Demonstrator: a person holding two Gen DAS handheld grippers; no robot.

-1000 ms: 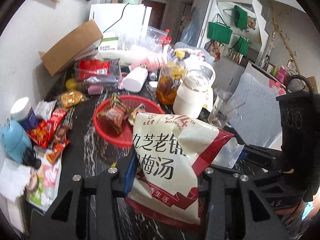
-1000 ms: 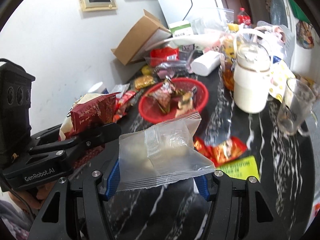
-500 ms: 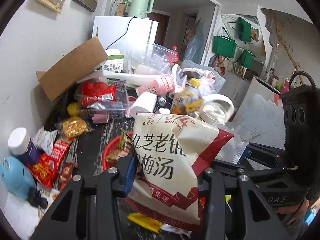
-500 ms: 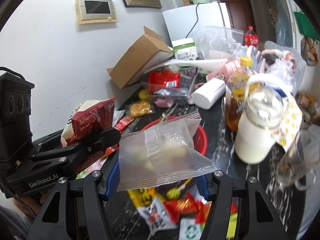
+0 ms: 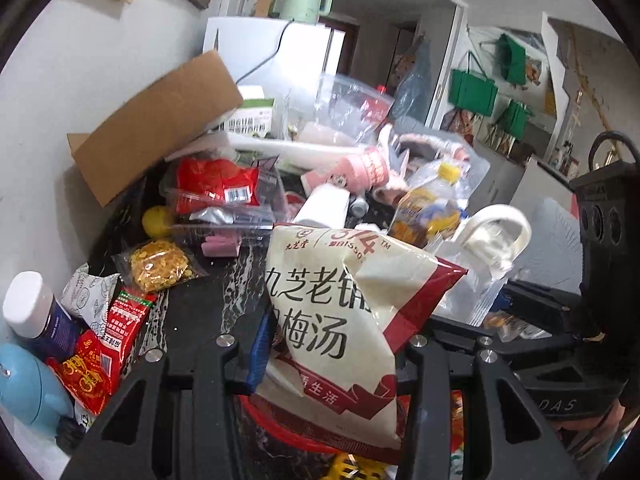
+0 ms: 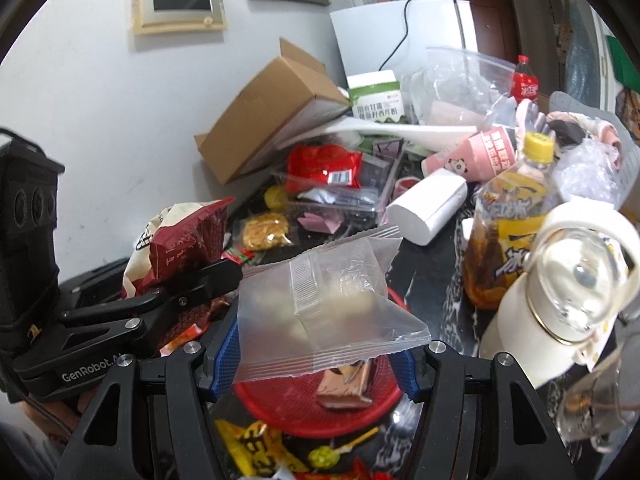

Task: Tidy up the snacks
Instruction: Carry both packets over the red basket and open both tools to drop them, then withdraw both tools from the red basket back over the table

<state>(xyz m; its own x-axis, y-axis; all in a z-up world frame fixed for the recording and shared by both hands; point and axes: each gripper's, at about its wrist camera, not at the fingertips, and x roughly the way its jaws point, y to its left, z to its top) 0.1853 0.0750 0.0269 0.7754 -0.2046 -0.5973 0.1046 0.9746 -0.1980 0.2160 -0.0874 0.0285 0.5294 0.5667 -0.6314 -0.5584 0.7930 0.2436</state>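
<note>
**Two packets pinched above a cluttered desk**

Two grips, one per hand. Left hand-held gripper clamped narrowly on a cream and maroon snack bag, standing upright, long axis running up out of the jaws, top corner folded over, large dark lettering across the front. Right hand-held gripper set wider, squeezing a frosted clear packet with pale lumps inside, lying broadside, crimped ends left and right. Both carried above the red basket on the black marbled desk.

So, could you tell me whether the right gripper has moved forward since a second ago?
Yes. The right gripper has advanced toward the cardboard box; the red basket now lies beneath its jaws.
</note>
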